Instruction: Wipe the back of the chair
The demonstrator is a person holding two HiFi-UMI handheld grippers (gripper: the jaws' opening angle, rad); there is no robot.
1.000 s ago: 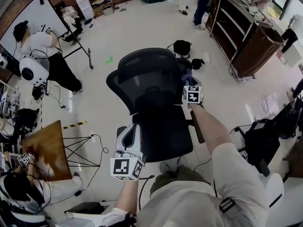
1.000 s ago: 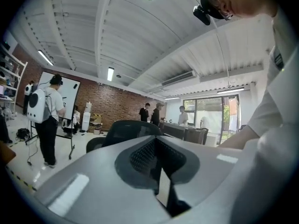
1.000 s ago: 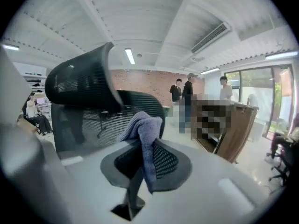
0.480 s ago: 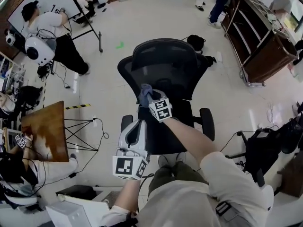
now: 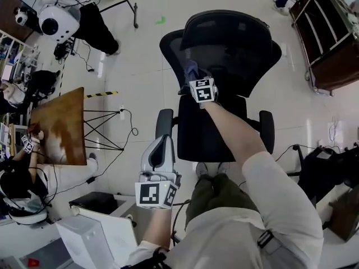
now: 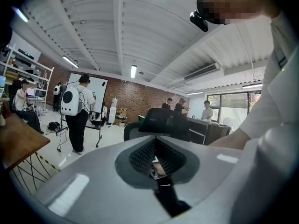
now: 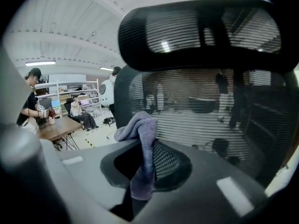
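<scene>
A black mesh office chair (image 5: 235, 43) stands on the pale floor, its seat (image 5: 219, 136) facing me. My right gripper (image 5: 192, 76) is shut on a blue-grey cloth (image 5: 189, 68), and it holds the cloth against the left part of the backrest. In the right gripper view the cloth (image 7: 141, 141) hangs from the jaws right in front of the mesh back (image 7: 210, 111), below the headrest (image 7: 205, 36). My left gripper (image 5: 163, 141) hangs low beside the left armrest (image 5: 162, 121), shut on nothing, and points towards the chair (image 6: 166, 122).
A wooden table (image 5: 53, 125) on thin metal legs stands at the left. A person with a white backpack (image 5: 59, 22) is at the back left. A wooden cart (image 5: 331, 49) stands at the right. Cables and dark bags (image 5: 328, 167) lie on the floor at the right.
My right gripper carried the cloth from the chair's right side leftwards to its backrest, which now fills its view. My left gripper stayed low by the armrest.
</scene>
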